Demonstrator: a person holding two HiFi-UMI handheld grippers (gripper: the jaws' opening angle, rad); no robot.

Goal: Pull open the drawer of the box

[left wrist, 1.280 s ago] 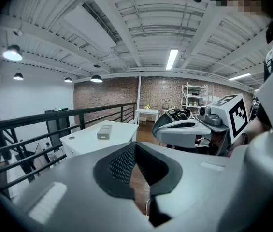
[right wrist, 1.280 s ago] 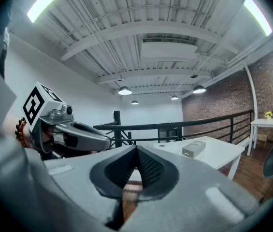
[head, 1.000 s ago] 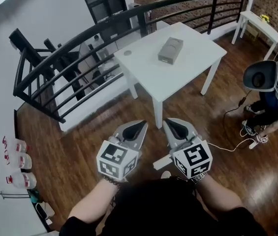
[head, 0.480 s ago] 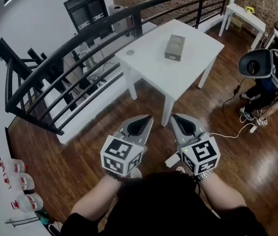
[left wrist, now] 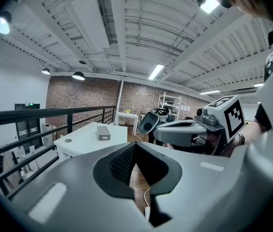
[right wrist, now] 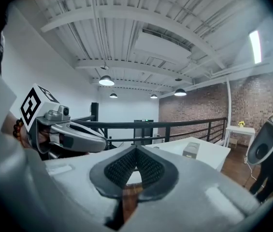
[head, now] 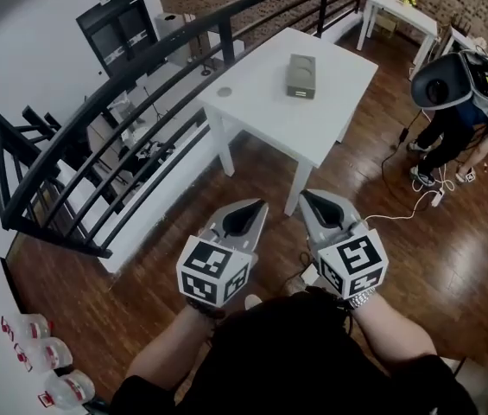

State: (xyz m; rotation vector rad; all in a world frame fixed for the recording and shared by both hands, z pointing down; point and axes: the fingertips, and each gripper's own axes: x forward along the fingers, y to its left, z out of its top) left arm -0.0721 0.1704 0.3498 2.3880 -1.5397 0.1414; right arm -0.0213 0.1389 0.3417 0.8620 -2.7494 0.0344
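Note:
The box (head: 301,76) is small, grey and oblong and lies on a white table (head: 261,102) across the wooden floor, far ahead of both grippers. My left gripper (head: 256,205) and right gripper (head: 306,196) are held side by side above the floor, pointing toward the table's near corner. Both are shut with nothing between the jaws. In the left gripper view the box (left wrist: 103,132) is small on the table (left wrist: 80,143), beyond the closed tips (left wrist: 135,144). The right gripper view has the box (right wrist: 191,151) right of its closed tips (right wrist: 136,148).
A black railing (head: 140,102) runs along the left behind the table. A person (head: 464,93) bends over at the right, with a white cable (head: 399,214) on the floor. A small white side table (head: 399,11) stands at the far right. Bottles (head: 32,353) sit at the lower left.
The view has swung, so the table and box now lie more straight ahead of the grippers. Both grippers travelled together across the floor and stayed shut.

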